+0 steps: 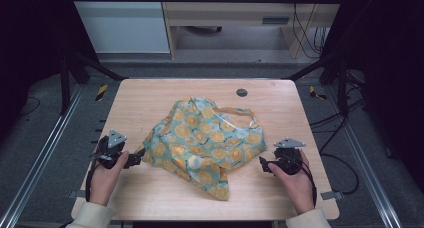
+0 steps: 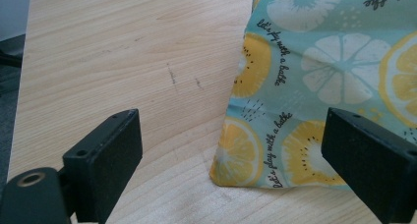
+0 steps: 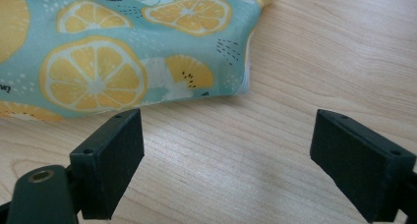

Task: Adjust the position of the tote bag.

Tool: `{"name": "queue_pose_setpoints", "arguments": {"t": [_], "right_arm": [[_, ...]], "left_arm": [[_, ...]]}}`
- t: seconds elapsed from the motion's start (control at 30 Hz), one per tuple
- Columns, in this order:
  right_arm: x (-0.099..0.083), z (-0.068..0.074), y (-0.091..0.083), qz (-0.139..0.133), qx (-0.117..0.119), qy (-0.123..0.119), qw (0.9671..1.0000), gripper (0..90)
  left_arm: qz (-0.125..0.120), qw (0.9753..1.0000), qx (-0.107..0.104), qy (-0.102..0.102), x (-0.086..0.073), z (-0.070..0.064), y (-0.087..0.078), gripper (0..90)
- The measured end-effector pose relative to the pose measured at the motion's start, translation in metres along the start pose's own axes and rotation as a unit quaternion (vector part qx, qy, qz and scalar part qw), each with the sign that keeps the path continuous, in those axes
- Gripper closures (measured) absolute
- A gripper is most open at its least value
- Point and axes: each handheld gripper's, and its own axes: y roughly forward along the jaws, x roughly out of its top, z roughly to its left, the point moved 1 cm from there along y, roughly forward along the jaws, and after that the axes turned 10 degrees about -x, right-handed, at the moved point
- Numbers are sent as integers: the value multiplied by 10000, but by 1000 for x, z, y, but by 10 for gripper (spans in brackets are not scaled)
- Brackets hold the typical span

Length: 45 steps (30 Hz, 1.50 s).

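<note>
At the lower left of the high view, the left claw (image 1: 138, 158) stood released just beside the bag (image 1: 205, 140), which lay crumpled mid-worktop (image 1: 150, 95), its folds hiding its underside. At lower right, the right claw (image 1: 263, 164) stood released, near the bag's edge.

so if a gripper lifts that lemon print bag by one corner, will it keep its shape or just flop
Probably flop: the lemon print bag lies crumpled and creased on the table, so it looks like thin, soft fabric. It seems light and empty, lying nearly flat. Pushed, it would likely bunch up rather than slide whole.
</note>
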Motion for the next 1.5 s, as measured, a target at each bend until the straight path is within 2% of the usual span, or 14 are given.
{"name": "queue_pose_setpoints", "arguments": {"t": [0.13,0.37,0.47,0.53,0.63,0.67,0.73,0.87,0.9,0.97,1.03,1.3,1.4,1.5], "right_arm": [[1,1,2,74,45,71,9999,152],[11,4,4,22,46,-107,9999,186],[32,2,5,-122,24,-157,9998,199],[35,2,6,-132,63,-140,9998,202],[55,3,18,-200,207,-288,9992,230],[55,3,18,-200,207,-288,9992,230],[71,-2,36,-159,182,-274,9993,235],[80,-4,54,-98,239,-227,9994,222],[85,-5,67,-61,280,-294,9992,205],[86,-3,76,-33,521,-97,9986,188],[84,-1,81,45,576,-87,9983,169],[78,0,85,193,661,95,9976,118],[75,-1,84,173,575,96,9981,115],[72,1,87,314,538,124,9980,116]], "left_arm": [[13,10000,-6,3,0,-1,0,83],[-11,10000,-33,68,1,-4,3,83],[-21,10000,-20,32,-1,-3,1,83],[-48,10000,-2,17,-1,-3,0,83],[-71,9999,-12,-73,-3,0,0,84],[-71,9999,-12,-73,-3,0,0,84],[-97,9999,-31,-107,-2,2,2,85],[-70,10000,-63,-26,-2,1,1,85],[-38,10000,-65,16,-2,-1,1,85],[-35,10000,-58,37,-3,-2,0,85],[-16,10000,-12,72,-4,-4,-3,84],[54,9999,101,91,-5,-5,-3,84],[53,9999,118,110,-5,-5,-3,84],[46,9998,105,143,-4,-5,-4,84]]}}
